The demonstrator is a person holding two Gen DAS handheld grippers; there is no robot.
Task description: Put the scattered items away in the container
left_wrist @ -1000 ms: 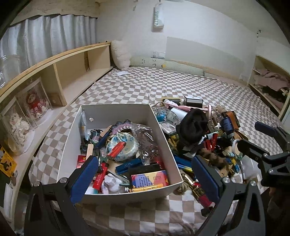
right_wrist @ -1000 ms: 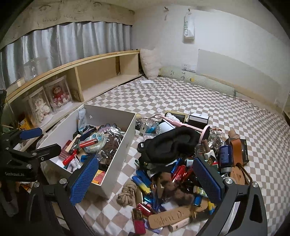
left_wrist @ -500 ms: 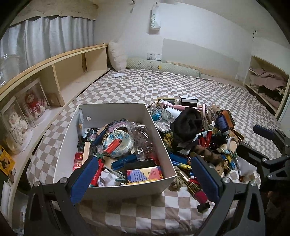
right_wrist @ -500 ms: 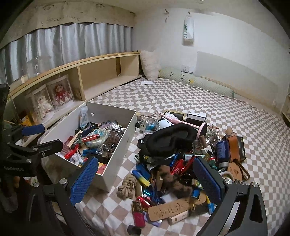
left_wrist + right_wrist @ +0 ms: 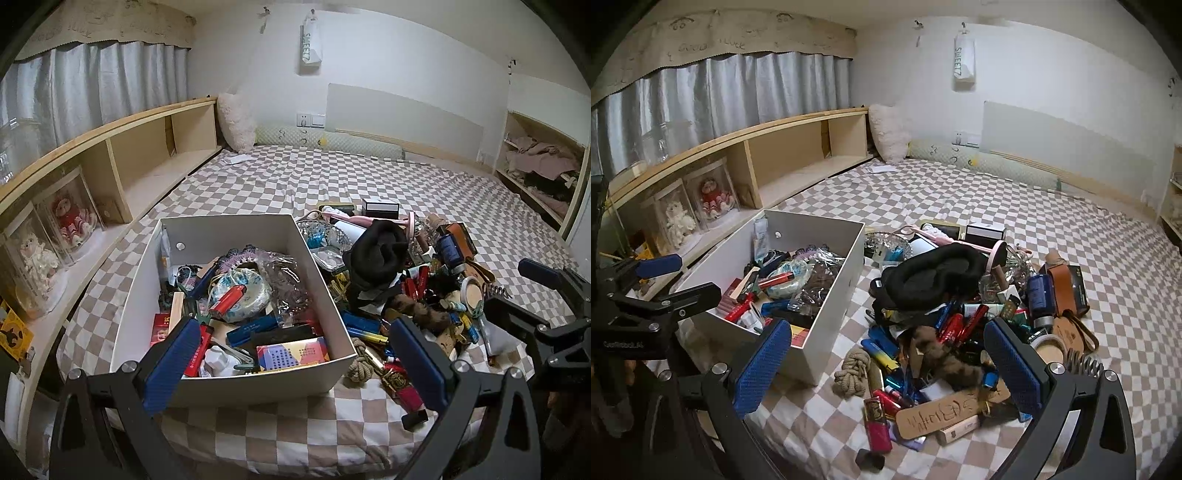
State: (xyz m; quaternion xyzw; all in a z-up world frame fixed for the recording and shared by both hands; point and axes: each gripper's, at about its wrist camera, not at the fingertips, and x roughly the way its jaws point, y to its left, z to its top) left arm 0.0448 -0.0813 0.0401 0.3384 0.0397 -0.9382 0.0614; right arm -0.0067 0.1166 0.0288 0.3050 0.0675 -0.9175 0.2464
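Left wrist view: your left gripper [image 5: 295,363] hovers spread, empty, over near wall of white rectangular cardboard box [image 5: 236,384] on checkered bed [image 5: 295,435].

Right wrist view: your right gripper [image 5: 886,363] spread, empty, above scattered pile. Take loose beige knotted rope [image 5: 854,371] first; avoid black knit hat [image 5: 938,277].

Home bedroom: checkered bed [image 5: 332,177], pillow [image 5: 236,123], curtains [image 5: 738,96].

Box [image 5: 236,384] contents partly buried.
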